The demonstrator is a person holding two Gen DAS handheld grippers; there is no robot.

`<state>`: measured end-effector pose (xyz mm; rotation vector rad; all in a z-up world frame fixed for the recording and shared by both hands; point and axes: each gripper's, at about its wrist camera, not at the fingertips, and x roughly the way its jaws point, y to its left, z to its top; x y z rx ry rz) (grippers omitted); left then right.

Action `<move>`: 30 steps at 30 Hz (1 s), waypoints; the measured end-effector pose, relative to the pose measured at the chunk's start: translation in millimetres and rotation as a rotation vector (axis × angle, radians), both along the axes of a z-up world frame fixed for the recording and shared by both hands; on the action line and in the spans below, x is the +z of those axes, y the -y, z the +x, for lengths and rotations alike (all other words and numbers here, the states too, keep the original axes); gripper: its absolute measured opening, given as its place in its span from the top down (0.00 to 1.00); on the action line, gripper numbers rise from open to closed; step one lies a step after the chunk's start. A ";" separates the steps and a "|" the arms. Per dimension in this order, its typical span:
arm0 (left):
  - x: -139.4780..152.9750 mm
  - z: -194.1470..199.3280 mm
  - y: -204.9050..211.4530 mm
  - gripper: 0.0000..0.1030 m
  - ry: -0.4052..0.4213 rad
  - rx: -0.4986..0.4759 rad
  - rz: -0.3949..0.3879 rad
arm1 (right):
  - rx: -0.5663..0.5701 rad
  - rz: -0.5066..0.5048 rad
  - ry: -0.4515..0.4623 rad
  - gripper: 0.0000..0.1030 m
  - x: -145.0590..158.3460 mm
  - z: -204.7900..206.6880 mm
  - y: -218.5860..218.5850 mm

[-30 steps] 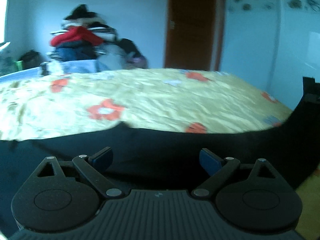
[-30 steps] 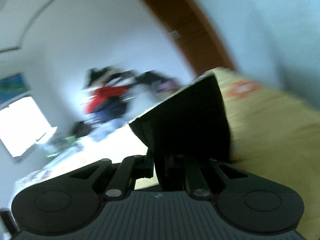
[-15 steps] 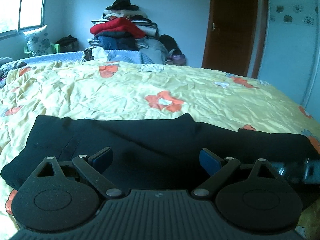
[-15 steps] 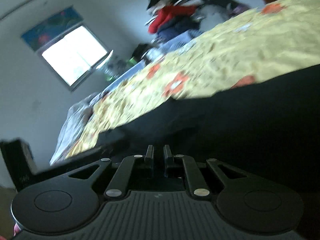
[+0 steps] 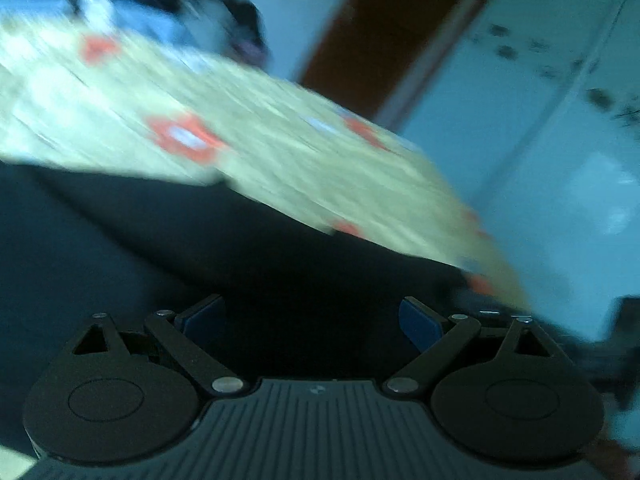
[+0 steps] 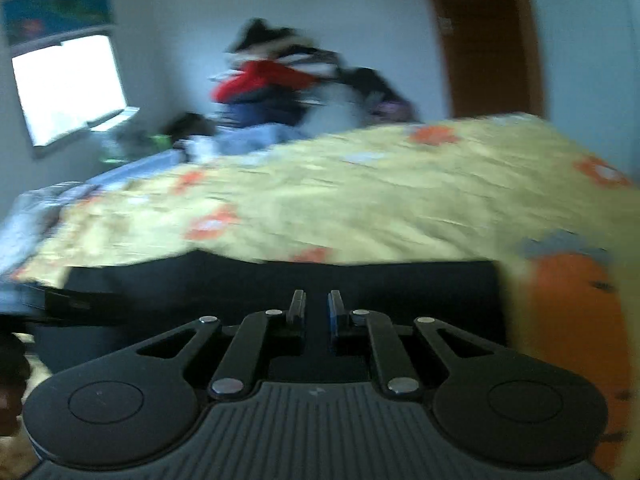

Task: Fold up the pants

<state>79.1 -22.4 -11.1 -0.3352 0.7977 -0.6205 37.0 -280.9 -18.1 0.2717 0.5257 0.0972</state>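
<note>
The black pants (image 6: pixel 280 280) lie flat on the bed (image 6: pixel 380 200), so the right hand-held gripper (image 6: pixel 316 312), nearly pressed together on them, should drag smoothly while the spread, empty left hand-held gripper (image 5: pixel 310 316) steadies the cloth.

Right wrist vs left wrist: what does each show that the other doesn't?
Right wrist only: the window, and the right claw nearly closed, apparently pinching the black pants.

Left wrist only: the left claw wide open above the pants, and small dark marks on the white wall.

Both: yellow floral bedspread, clothes pile, brown door.
</note>
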 end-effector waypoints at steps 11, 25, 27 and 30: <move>-45.4 58.3 34.5 0.07 -0.321 -0.116 -0.260 | -0.004 0.178 -0.027 0.89 -36.2 -4.7 20.4; -42.6 90.5 50.7 0.07 -0.332 -0.193 -0.225 | 0.007 0.191 -0.030 0.89 -41.6 -2.0 20.7; -47.0 92.5 58.1 0.07 -0.336 -0.225 -0.242 | 0.009 0.183 -0.030 0.89 -40.5 -2.3 19.5; -48.4 93.3 64.9 0.13 -0.332 -0.237 -0.261 | 0.016 0.170 -0.031 0.89 -38.8 -2.8 17.6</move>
